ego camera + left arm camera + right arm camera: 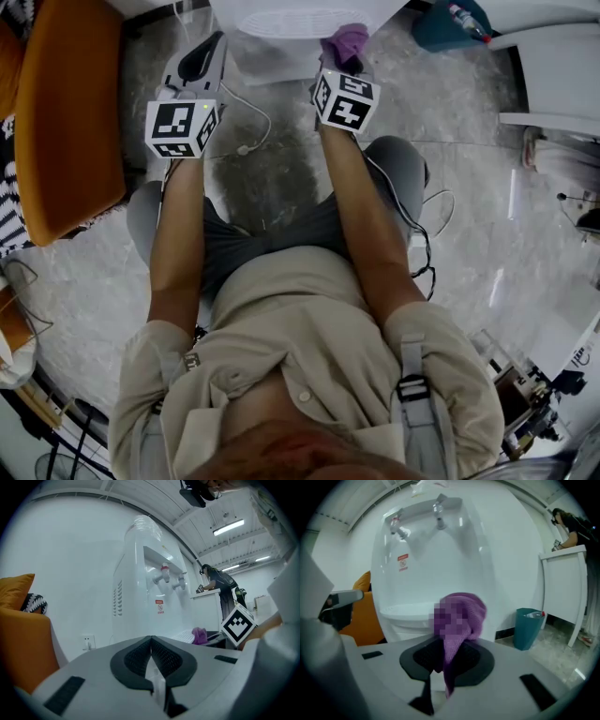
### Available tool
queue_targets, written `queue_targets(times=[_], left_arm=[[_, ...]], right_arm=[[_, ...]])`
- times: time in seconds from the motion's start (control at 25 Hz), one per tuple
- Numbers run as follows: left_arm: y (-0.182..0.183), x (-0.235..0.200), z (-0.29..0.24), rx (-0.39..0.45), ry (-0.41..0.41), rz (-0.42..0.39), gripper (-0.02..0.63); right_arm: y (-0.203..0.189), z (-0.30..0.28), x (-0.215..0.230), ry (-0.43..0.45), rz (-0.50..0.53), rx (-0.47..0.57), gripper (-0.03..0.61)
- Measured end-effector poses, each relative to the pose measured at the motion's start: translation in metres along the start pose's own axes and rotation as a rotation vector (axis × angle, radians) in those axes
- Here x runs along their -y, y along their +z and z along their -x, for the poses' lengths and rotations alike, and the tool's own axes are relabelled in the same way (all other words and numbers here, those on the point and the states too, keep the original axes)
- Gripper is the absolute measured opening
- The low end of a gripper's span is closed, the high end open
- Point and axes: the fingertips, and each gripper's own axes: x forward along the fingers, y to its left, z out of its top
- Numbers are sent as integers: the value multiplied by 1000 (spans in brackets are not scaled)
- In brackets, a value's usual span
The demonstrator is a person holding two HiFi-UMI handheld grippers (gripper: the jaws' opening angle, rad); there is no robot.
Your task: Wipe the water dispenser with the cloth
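The white water dispenser (pixel 440 559) stands in front of me, its drip tray (pixel 309 21) at the top of the head view and its two taps (pixel 171 576) above. My right gripper (pixel 452 641) is shut on a purple cloth (pixel 461 616) that bunches above the jaws, just short of the drip tray (pixel 403 613). The cloth (pixel 345 42) also shows in the head view ahead of the right marker cube. My left gripper (pixel 151 641) is shut on nothing, held left of the dispenser, its jaws (pixel 199 58) pointing at the base.
An orange cushioned seat (pixel 70 112) stands at my left. A teal bin (pixel 529 627) with a bottle in it sits on the floor to the right, beside a white counter (pixel 565 597). A white cable (pixel 246 131) trails on the marble floor. A person stands at the far counter.
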Motion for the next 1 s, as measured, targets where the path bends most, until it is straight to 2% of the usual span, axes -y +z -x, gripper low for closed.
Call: queue_targets(times=[0.08,0.32,0.4,0.52,0.64,0.84,1.0], left_arm=[[-3,-6,-1,-5,15,-1,17],[-5,-27,2,-9,67,0,16],[-9,-31,3,-14,75,1,17],[-20,-31,1,-27,68,11,17],[-32,-24,-4,-49,46,17,17],[-49,-4,-14,-78,-2,36,17],[-57,11,-25,-89,-36,43,16]], right_arm=[[-12,-10,-37,76,31,-27,75],[-44,-27,-171,379,172,-107,77],[-48,-31,-192,425,199,-111,77],[-52,-37,-188,437,220,-114,77],[-64,-44,-152,369,199,-143,77],[-85,-62,-35,120,33,-225,77],[-93,-64,47,-93,-88,-235,78]])
